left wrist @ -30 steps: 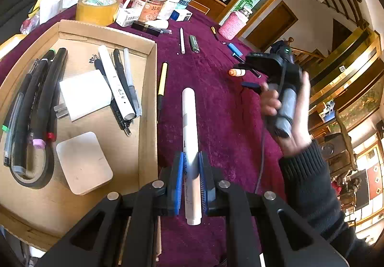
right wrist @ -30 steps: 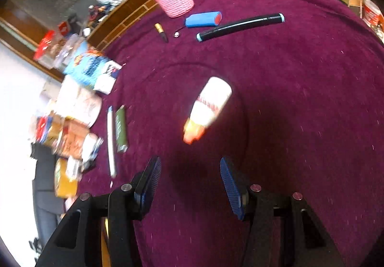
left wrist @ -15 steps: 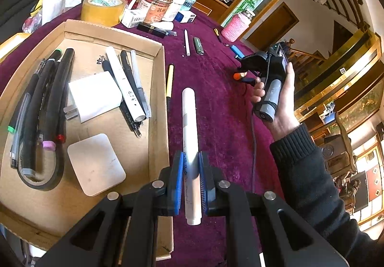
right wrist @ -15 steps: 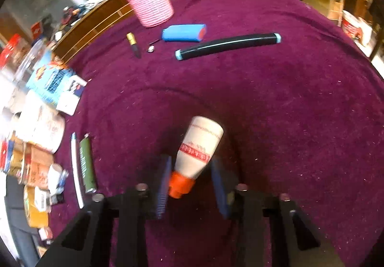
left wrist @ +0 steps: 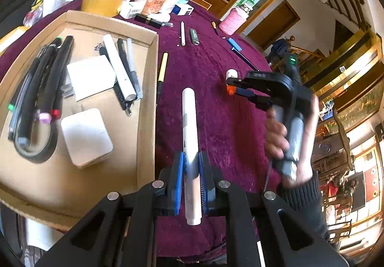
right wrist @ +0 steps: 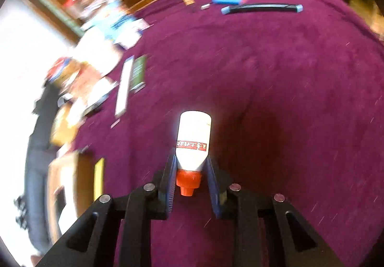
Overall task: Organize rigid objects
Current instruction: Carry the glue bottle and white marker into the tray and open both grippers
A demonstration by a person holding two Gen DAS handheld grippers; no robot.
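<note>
Two grippers, both clamped: the left gripper (left wrist: 190, 185) pinches a long white cylindrical marker (left wrist: 190, 147); the right gripper (right wrist: 190, 180) grips a small white orange-capped plastic bottle (right wrist: 193, 139) above the purple velvet tablecloth (right wrist: 288, 99)

The left gripper (left wrist: 190, 179) clamps a long white cylindrical marker (left wrist: 190, 147) above the maroon velvet tablecloth (left wrist: 204, 103), just right of a shallow cardboard tray (left wrist: 146, 123) holding pens and white square blocks. Farther right, the right gripper (left wrist: 236, 87), in a blurred hand (left wrist: 288, 142), grips a small white orange-capped bottle (left wrist: 231, 78).
</note>
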